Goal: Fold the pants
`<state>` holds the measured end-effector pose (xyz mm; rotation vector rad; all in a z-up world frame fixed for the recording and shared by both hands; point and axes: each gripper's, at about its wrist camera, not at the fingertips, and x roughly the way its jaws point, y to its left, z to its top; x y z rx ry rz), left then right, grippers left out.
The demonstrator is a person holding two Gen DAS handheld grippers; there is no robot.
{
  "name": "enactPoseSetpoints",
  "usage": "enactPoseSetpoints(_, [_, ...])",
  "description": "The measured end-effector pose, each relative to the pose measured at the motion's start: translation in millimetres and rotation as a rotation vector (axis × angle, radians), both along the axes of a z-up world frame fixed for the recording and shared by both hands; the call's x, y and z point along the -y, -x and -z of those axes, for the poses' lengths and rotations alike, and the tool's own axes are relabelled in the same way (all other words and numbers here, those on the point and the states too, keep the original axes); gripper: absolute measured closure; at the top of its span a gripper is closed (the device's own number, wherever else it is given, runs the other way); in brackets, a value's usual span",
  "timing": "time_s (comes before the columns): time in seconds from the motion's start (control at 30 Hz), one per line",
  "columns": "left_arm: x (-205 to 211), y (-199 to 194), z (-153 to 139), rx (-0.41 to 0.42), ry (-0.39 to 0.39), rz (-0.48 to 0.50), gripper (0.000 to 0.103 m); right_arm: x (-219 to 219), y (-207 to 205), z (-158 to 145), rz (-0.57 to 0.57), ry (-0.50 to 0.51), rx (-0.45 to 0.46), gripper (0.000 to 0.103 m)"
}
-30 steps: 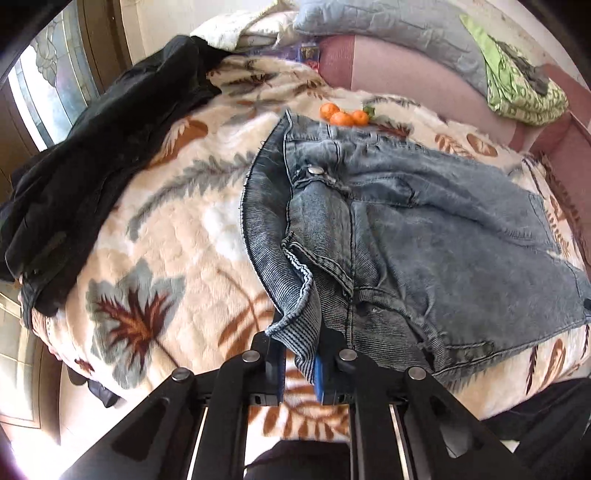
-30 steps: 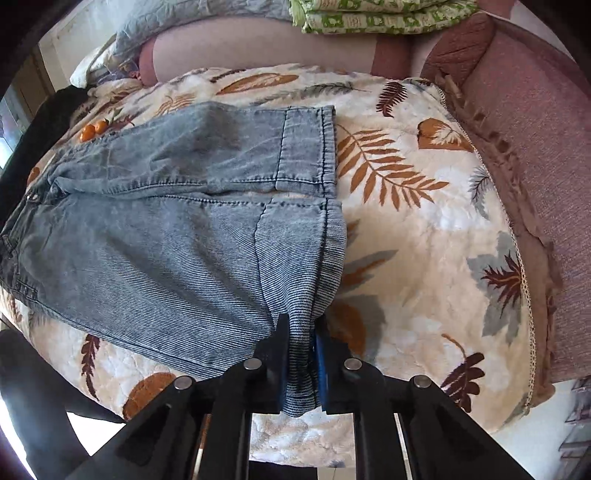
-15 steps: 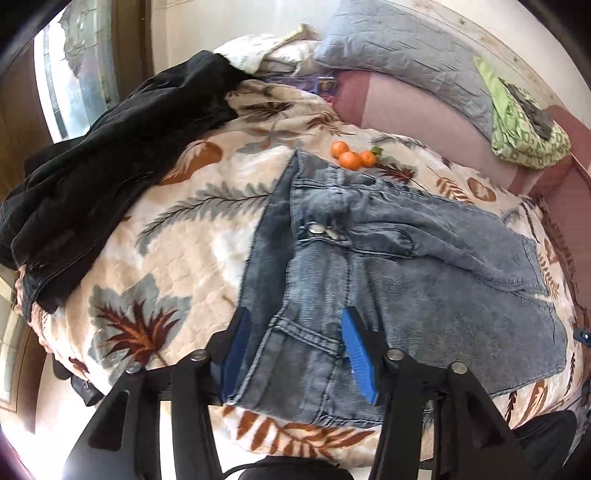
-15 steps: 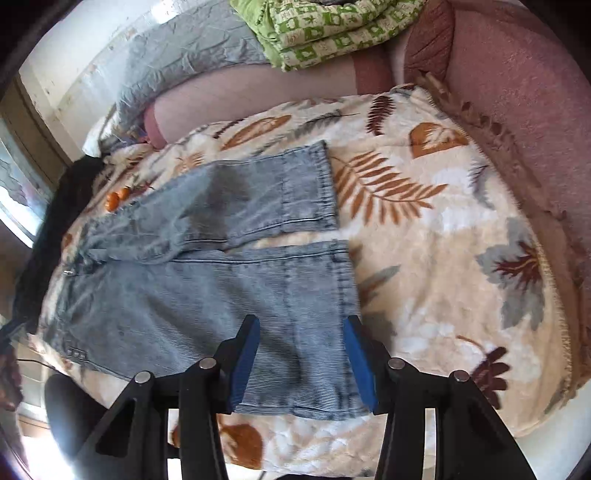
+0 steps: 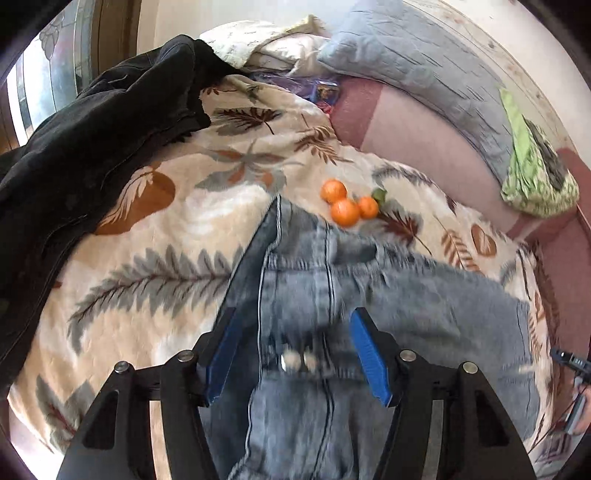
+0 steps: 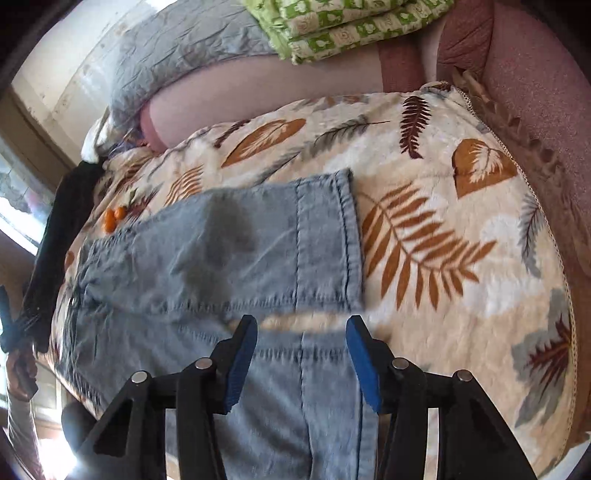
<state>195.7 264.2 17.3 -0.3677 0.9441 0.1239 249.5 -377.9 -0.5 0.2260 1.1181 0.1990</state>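
Pants (image 5: 332, 295), faded blue denim, short-legged, lie flat on the cream quilted cover with brown and grey leaf print (image 5: 147, 258), filling lower centre of both views. Left wrist view: waistband end, metal button (image 5: 291, 360) low centre, blurred. Left gripper (image 5: 295, 354), black arms with blue pads, jaws apart and empty, denim below the gap, pads not pressing on it. Right wrist view: two leg hems; far leg (image 6: 258, 251) mid-frame with a dark patch, a strip of cover showing between it and the near leg. Right gripper (image 6: 301, 360), same build, jaws opening, nothing clamped, near leg's hem under the gap. Three small orange mandarins (image 5: 347, 203) sit on the cover just beyond the waistband, upper centre of left view. Black crumpled garment (image 5: 92, 147) upper left, well apart from the denim. Grey pillow (image 5: 424, 66) and green patterned folded cloth (image 6: 351, 26) rest on the pink sofa back (image 6: 535, 110) along the top. A hand on a gripper handle (image 6: 18, 369) shows at the left edge of the right view.
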Motion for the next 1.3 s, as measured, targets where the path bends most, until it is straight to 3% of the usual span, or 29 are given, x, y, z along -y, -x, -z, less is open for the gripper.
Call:
enactPoseSetpoints(0.13, [-8, -65, 27, -0.053, -0.010, -0.001, 0.055, -3, -60, 20, 0.027, -0.001, -0.024, 0.049])
enactPoseSetpoints(0.2, [-14, -84, 42, -0.078, 0.028, -0.018, 0.062, -7, -80, 30, 0.033, 0.026, -0.036, 0.049])
enactPoseSetpoints(0.47, [-12, -119, 63, -0.101, -0.007, -0.020, 0.063, 8, -107, 46, 0.059, 0.001, -0.055, 0.049])
enactPoseSetpoints(0.53, [-6, -124, 68, -0.111, -0.039, -0.011, 0.080, 10, -114, 49, 0.064, -0.001, -0.056, 0.049])
enactPoseSetpoints(0.6, [-4, -128, 75, -0.131, -0.049, -0.018, 0.089, 9, -124, 57, 0.071, 0.002, -0.076, 0.049])
enactPoseSetpoints(0.87, [-7, -134, 78, -0.124, -0.031, -0.057, 0.089, 3, -149, 63, 0.123, 0.008, -0.056, 0.050])
enactPoseSetpoints(0.9, [-5, -135, 78, -0.128, -0.046, -0.053, 0.091, 0, -152, 68, 0.106, 0.021, -0.083, 0.053])
enactPoseSetpoints(0.93, [-4, -136, 78, -0.134, -0.067, -0.055, 0.100, -5, -153, 68, 0.090, 0.058, -0.084, 0.062])
enactPoseSetpoints(0.97, [-2, -137, 78, -0.142, -0.082, -0.052, 0.100, -6, -153, 66, 0.087, 0.065, -0.078, 0.078])
enactPoseSetpoints(1.03, [-1, -136, 74, -0.141, -0.099, -0.063, 0.101, -5, -148, 53, 0.093, 0.064, -0.044, 0.091])
enactPoseSetpoints(1.3, [8, -76, -6, 0.042, -0.108, -0.042, 0.101, -4, -94, -25, 0.083, 0.059, 0.117, 0.092])
